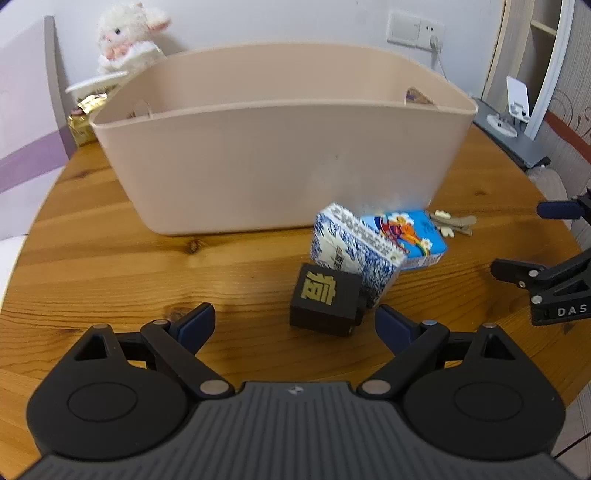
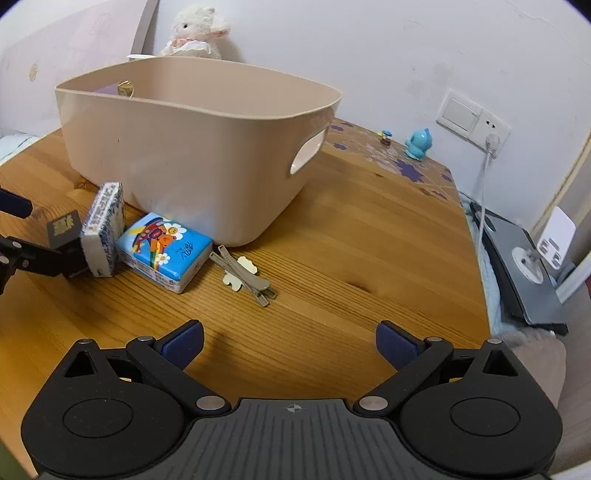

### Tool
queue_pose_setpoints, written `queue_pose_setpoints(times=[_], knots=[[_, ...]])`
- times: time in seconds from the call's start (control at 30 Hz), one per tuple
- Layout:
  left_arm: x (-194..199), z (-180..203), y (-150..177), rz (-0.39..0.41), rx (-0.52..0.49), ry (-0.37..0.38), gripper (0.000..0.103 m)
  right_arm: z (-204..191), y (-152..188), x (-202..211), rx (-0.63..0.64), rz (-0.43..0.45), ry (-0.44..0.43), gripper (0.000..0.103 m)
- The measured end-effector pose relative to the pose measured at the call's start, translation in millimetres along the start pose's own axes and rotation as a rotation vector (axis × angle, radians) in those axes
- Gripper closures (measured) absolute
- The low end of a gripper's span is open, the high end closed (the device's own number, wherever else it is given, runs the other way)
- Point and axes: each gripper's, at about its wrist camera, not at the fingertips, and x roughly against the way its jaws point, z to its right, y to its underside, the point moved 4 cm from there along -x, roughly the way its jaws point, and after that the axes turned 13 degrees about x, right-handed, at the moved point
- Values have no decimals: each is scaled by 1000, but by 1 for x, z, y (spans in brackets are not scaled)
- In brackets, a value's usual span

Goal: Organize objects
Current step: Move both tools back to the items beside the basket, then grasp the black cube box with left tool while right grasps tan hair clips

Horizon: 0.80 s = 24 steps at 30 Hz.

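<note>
A beige plastic basket stands on the round wooden table. In front of it lie a black cube with a gold character, a blue-and-white patterned tissue pack standing on edge, a blue cartoon tissue pack and grey hair clips. My left gripper is open, low over the table, with the cube just ahead between its fingers. My right gripper is open and empty, nearer than the hair clips.
A white plush sheep and gold foil packets sit behind the basket. A blue figurine stands at the table's far right. A wall socket with cable and a phone stand are beyond the table edge.
</note>
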Motion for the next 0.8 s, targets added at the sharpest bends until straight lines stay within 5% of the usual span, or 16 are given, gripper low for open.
queue_pose_setpoints(times=[0.23,0.5,0.6,0.73,0.8], knots=[[-22,-2,-2,-30,39,8,9,-4,-5,-24,26,52,1,5],[-28,-2,-5,0,12,-4,11,1,-14,-40,-91,93,-76,14],[-28,-4,-5,18,0,-6,18,1,-14,-40,-125,106,-122,31],[-25,-7,-7,39,-5,7,37,-7,-18,-34,-108,110,-145,65],[-23,-8,-8,47,-13,11,43,-10,-20,-32,-91,104,-139,67]])
